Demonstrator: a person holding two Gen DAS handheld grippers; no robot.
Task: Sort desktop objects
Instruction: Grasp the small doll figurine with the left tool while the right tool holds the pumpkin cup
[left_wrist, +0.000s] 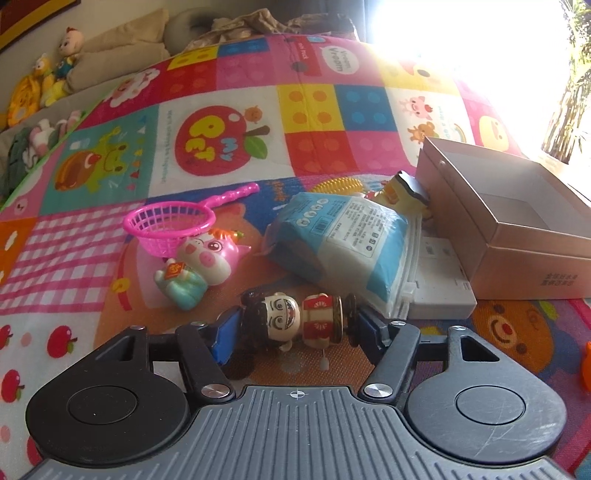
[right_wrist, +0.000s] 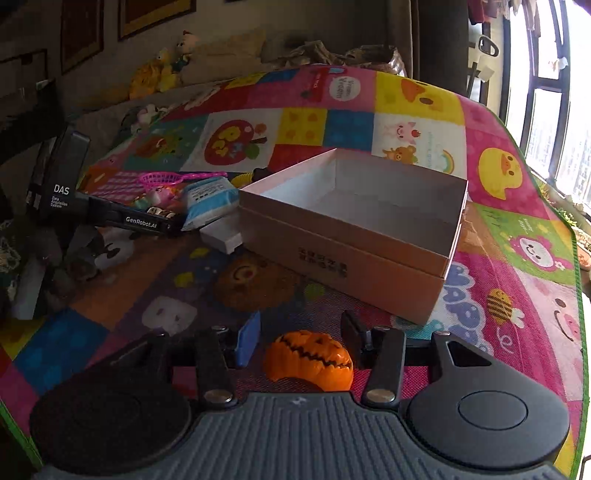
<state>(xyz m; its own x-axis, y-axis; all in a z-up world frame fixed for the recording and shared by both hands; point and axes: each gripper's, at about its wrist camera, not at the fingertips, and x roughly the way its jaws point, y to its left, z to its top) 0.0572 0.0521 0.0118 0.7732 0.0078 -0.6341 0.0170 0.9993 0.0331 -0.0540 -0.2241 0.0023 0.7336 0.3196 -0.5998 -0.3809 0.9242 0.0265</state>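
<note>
My left gripper (left_wrist: 291, 325) is shut on a small figurine (left_wrist: 295, 321) with black hair, a grinning face and a red-and-gold robe. It lies sideways between the blue pads, low over the play mat (left_wrist: 332, 110). My right gripper (right_wrist: 301, 332) is shut on an orange jack-o'-lantern pumpkin toy (right_wrist: 310, 360); whether the pumpkin rests on the mat I cannot tell. An open pink cardboard box (right_wrist: 332, 258) stands empty just beyond the right gripper, and at the right in the left wrist view (left_wrist: 517, 236). The left gripper's body (right_wrist: 122, 218) shows at the left of the right wrist view.
Ahead of the left gripper lie a pig toy (left_wrist: 207, 254), a pink toy net (left_wrist: 170, 225), a blue-and-white tissue pack (left_wrist: 343, 236), a flat white box (left_wrist: 439, 288) and yellow toys (left_wrist: 338, 184) by the pink box. Plush toys (left_wrist: 55, 74) and cushions line the far edge.
</note>
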